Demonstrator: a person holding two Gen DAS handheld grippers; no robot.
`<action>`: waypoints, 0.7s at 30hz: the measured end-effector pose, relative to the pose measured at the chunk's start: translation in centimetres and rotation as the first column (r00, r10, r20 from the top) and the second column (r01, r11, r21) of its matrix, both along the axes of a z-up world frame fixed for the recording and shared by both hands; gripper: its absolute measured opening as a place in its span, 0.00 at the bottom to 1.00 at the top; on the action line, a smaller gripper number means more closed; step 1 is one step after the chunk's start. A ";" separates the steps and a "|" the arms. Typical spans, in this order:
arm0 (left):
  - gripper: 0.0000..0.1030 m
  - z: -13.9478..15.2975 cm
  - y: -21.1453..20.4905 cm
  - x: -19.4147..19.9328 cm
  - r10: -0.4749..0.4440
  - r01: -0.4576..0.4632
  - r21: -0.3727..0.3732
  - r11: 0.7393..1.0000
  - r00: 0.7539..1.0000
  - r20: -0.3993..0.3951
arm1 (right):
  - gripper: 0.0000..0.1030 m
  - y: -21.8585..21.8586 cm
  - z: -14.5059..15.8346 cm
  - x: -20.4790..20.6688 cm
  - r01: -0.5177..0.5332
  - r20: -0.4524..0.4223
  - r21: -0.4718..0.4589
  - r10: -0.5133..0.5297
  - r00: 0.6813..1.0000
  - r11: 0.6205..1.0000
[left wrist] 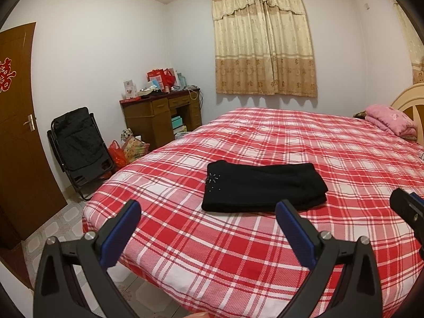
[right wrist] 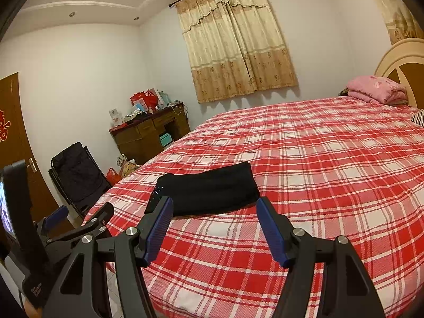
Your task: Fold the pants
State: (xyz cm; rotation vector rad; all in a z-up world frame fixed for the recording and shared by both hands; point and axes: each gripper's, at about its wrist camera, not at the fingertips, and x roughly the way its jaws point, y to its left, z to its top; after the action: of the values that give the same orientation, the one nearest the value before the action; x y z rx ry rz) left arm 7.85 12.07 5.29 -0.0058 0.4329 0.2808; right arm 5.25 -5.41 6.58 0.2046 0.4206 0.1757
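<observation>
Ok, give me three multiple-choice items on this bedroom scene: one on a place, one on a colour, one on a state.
1. Where do the black pants lie?
A. on the plaid bedcover
B. on the folding chair
C. on the desk

2. What colour is the folded quilt by the headboard?
A. blue
B. pink
C. green

3. How do the pants look?
A. spread out flat
B. folded into a compact stack
C. hanging from a claw

Key: 1 A, they rest on the red-and-white checks; 2 B, it is plainly pink; 3 B, layered edges show, and left claw and right claw stand open, apart from them.
</observation>
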 end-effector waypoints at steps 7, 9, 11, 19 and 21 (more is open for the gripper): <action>1.00 0.0 0.2 0.1 -0.005 0.005 0.006 1.000 1.000 0.000 | 0.65 0.0 0.0 0.0 0.001 0.001 0.000 -0.001 1.000 1.000; 1.00 0.0 0.3 0.1 -0.006 0.005 0.005 1.000 1.000 0.002 | 0.65 0.0 -0.1 0.0 0.001 0.000 0.000 -0.001 1.000 1.000; 1.00 0.0 0.2 0.1 -0.010 0.010 0.002 1.000 1.000 0.000 | 0.65 0.0 -0.1 -0.1 0.001 -0.001 0.000 -0.001 1.000 1.000; 1.00 0.0 0.2 0.2 -0.011 0.011 0.004 1.000 1.000 -0.002 | 0.65 0.1 0.0 -0.1 0.006 0.000 -0.001 -0.006 1.000 1.000; 1.00 0.0 0.1 0.1 -0.017 0.017 0.008 1.000 1.000 0.003 | 0.65 0.2 0.0 -0.2 0.006 0.000 -0.005 -0.006 1.000 1.000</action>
State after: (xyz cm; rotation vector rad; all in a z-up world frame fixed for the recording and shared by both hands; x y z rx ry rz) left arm 7.92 12.13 5.31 0.0049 0.4282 0.2659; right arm 5.08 -5.24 6.54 0.2009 0.4207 0.1692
